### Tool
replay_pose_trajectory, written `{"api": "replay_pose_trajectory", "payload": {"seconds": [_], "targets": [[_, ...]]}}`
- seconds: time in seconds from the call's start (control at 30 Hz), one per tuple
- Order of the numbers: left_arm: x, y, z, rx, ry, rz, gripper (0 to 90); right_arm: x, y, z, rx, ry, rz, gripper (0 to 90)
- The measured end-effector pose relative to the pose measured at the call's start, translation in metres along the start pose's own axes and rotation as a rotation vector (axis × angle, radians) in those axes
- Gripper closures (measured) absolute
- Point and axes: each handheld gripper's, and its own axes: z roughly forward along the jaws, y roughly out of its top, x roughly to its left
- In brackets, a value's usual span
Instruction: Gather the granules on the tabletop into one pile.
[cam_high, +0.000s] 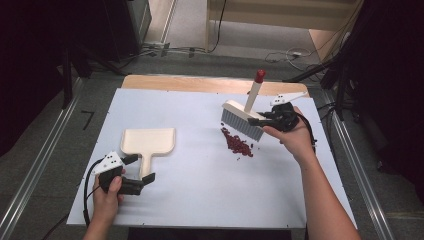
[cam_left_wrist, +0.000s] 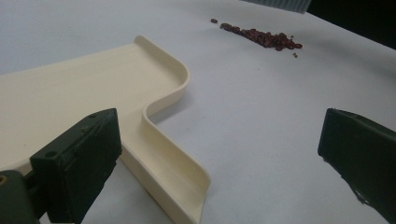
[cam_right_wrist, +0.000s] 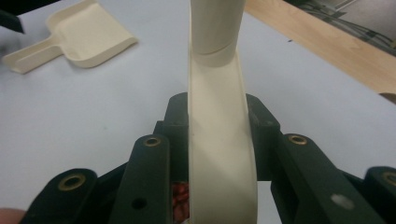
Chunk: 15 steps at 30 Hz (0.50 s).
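Right gripper (cam_high: 261, 120) clamped the brush (cam_high: 243, 117) by its handle at far right above the red beans (cam_high: 237, 142), while left gripper (cam_high: 143, 169), jaws wide, straddled the dustpan (cam_high: 149, 141) handle near left; grasping it first would steady sweeping.

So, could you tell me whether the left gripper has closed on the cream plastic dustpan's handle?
No, the left gripper stands open around the dustpan's handle.

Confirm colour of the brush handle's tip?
Red, on the brush handle's tip; clearest in the high view.
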Motion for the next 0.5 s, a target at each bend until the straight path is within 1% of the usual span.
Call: {"api": "replay_pose_trajectory", "payload": {"seconds": [0.03, 0.07, 0.1, 0.13, 0.2, 0.3, 0.37, 0.4, 0.43, 0.5], "targets": [[0.0, 0.0, 0.0, 0.0, 0.0, 0.0, 0.0, -0.002, 0.001, 0.003, 0.004, -0.003, 0.002, 65.4], [0.0, 0.0, 0.0, -0.001, -0.001, -0.001, 0.0, -0.005, 0.001, 0.008, 0.012, -0.011, -0.017, 65.4], [0.0, 0.0, 0.0, 0.0, 0.0, -0.001, 0.0, -0.007, 0.001, 0.013, 0.009, -0.027, -0.062, 65.3], [0.0, 0.0, 0.0, 0.0, -0.001, 0.0, 0.0, -0.009, 0.001, 0.017, 0.009, -0.035, -0.085, 65.4], [0.0, 0.0, 0.0, 0.0, -0.002, 0.001, 0.0, -0.013, 0.001, 0.026, 0.028, -0.049, -0.077, 65.4], [0.0, 0.0, 0.0, -0.001, -0.002, 0.0, 0.0, -0.019, -0.002, 0.034, 0.025, -0.059, -0.071, 65.4], [0.0, 0.0, 0.0, -0.002, -0.004, -0.003, 0.0, -0.021, -0.004, 0.037, 0.025, -0.063, -0.086, 65.4], [0.0, 0.0, 0.0, -0.003, -0.005, -0.003, 0.0, -0.021, -0.005, 0.039, 0.033, -0.061, -0.085, 65.4], [0.0, 0.0, 0.0, -0.003, -0.005, -0.004, 0.0, -0.022, -0.007, 0.04, 0.039, -0.053, -0.102, 65.4], [0.0, 0.0, 0.0, -0.001, -0.005, -0.002, 0.0, -0.022, -0.01, 0.041, 0.041, -0.029, -0.118, 65.4]]}}
